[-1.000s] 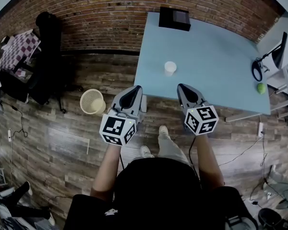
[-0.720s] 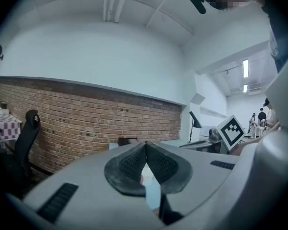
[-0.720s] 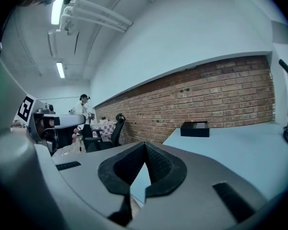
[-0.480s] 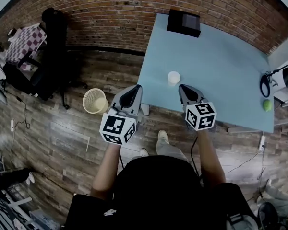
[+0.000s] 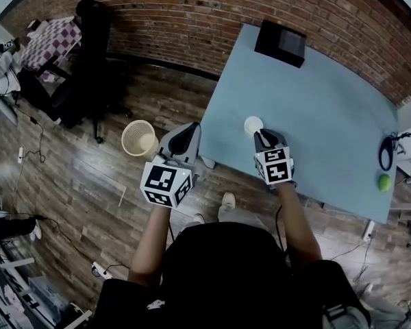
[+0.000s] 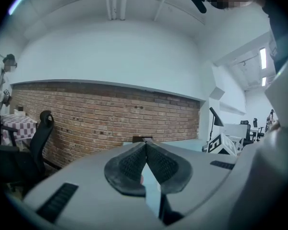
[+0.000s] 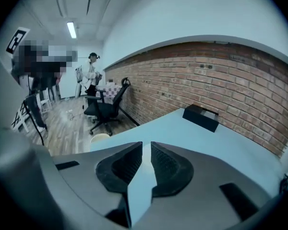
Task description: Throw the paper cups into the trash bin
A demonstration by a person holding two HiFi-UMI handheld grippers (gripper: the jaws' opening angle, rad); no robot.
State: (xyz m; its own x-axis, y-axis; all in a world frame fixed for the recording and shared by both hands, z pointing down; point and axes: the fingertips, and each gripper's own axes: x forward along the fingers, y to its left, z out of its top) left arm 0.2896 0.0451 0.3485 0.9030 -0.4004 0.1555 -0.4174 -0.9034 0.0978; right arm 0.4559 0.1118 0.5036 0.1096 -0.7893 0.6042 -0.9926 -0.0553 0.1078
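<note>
Wooden floor and a brick wall are seen around the blue table (image 5: 329, 115). The cup (image 5: 253, 124) stands upright near its front edge. The right gripper (image 5: 261, 135) is held tilted downward, its tips just beside the cup. Its jaws have just been opening, and a narrow gap with nothing in it is seen between them. The left gripper (image 5: 189, 129) is held almost level by the table's left edge, with its jaws pressed together and empty. The bin (image 5: 138, 138) stands on the floor beside it.
</note>
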